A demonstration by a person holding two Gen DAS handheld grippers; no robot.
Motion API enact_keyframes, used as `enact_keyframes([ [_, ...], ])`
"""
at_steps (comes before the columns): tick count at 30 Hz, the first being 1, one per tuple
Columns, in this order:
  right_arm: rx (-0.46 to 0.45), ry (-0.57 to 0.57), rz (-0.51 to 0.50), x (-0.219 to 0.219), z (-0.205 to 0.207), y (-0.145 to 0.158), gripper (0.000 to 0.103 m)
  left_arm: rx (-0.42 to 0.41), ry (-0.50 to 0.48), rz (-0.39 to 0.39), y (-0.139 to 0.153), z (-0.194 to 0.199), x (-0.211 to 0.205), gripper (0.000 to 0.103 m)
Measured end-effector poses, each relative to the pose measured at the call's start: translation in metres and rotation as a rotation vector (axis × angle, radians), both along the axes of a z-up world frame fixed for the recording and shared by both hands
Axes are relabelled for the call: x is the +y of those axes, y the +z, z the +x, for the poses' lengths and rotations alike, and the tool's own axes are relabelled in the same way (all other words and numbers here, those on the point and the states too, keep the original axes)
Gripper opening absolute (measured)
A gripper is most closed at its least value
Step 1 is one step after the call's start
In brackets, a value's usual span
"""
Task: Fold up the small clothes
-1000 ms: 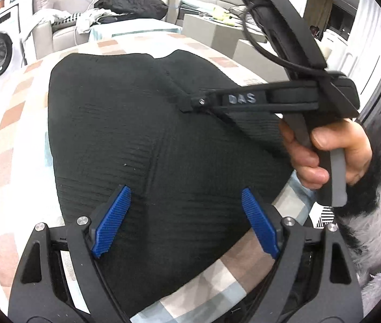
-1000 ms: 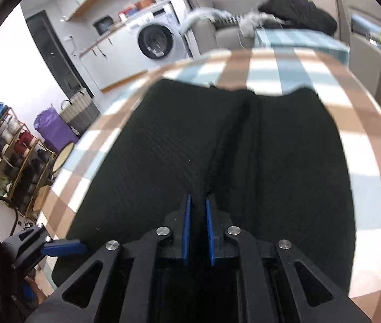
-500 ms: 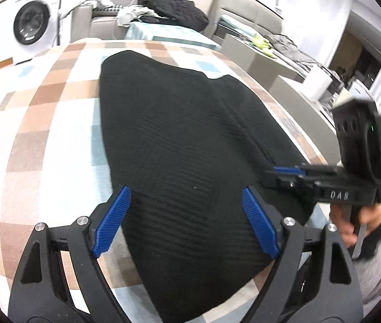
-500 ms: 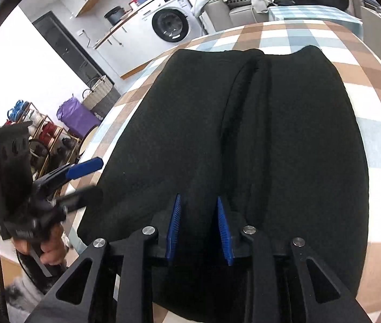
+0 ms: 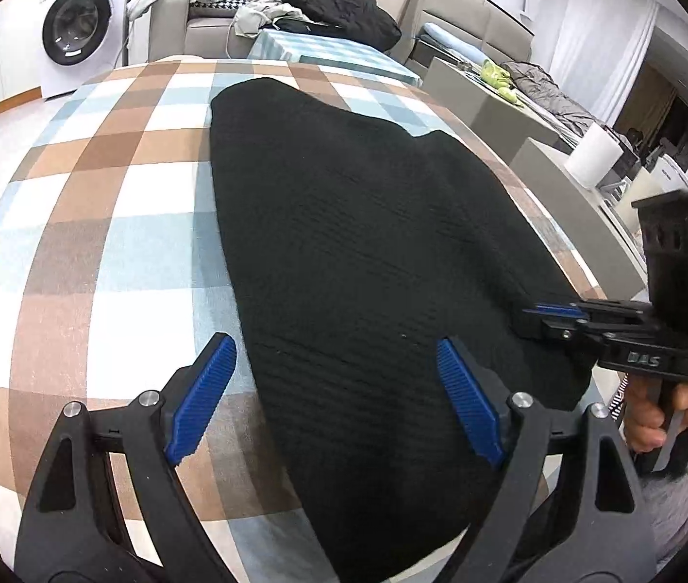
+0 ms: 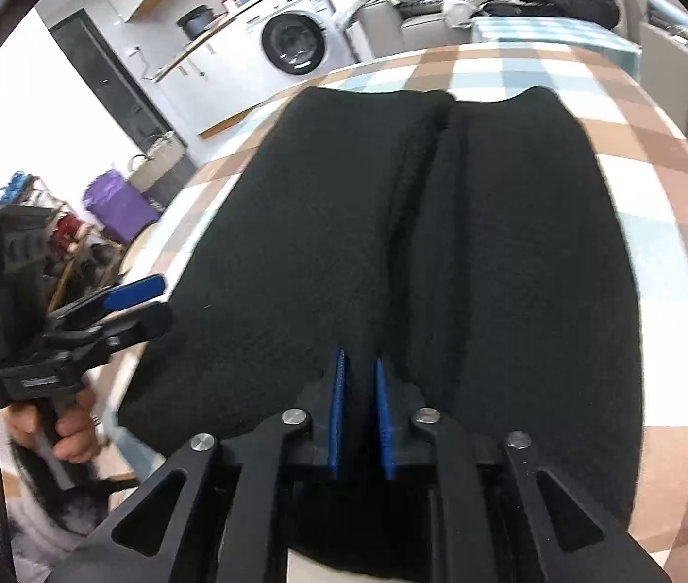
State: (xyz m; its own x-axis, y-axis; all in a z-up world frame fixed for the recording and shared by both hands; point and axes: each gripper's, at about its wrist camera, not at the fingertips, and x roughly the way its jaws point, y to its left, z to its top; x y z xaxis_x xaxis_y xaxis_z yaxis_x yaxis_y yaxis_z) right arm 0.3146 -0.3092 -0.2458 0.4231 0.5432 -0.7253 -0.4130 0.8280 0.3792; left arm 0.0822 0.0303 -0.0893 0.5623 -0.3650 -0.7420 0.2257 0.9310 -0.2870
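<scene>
**Black garment flat on the checked counter**

A counter under a brown, blue and white checked cloth (image 5: 101, 223) carries the black textured knit garment (image 5: 368, 262) at its centre. The left gripper (image 5: 329, 398), fingers wide and empty, straddles its seven-o'clock edge. The right gripper (image 6: 359, 408), fingers narrow and closing, holds nothing at six o'clock.

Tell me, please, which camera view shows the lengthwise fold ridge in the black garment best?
The right wrist view: the ridge runs clearly down the black garment there. In the left wrist view the garment looks nearly smooth and the ridge cannot be made out.
</scene>
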Motion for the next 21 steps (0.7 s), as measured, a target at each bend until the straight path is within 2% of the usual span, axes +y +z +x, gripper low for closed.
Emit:
enact_keyframes([
  [2,-0.007,0.027,0.016,-0.001,-0.006,0.003,0.032,0.002,-0.032,0.009,0.0,-0.001,-0.008,0.083],
  [5,-0.024,0.076,-0.011,0.004,-0.013,0.003,0.04,0.001,-0.071,0.046,-0.001,-0.005,-0.022,0.083],
  [8,-0.024,0.106,-0.05,0.008,-0.021,-0.005,0.04,-0.002,-0.097,0.082,-0.003,-0.012,-0.032,0.083],
  [14,-0.028,0.116,-0.029,-0.004,-0.028,-0.004,0.042,0.003,-0.145,0.116,-0.011,-0.039,-0.038,0.084],
  [18,-0.022,0.114,-0.009,-0.004,-0.024,-0.008,0.042,0.005,-0.168,0.209,-0.022,-0.051,-0.047,0.087],
  [21,-0.024,0.11,0.014,-0.003,-0.021,-0.01,0.042,0.004,-0.167,0.237,-0.025,-0.053,-0.051,0.089],
])
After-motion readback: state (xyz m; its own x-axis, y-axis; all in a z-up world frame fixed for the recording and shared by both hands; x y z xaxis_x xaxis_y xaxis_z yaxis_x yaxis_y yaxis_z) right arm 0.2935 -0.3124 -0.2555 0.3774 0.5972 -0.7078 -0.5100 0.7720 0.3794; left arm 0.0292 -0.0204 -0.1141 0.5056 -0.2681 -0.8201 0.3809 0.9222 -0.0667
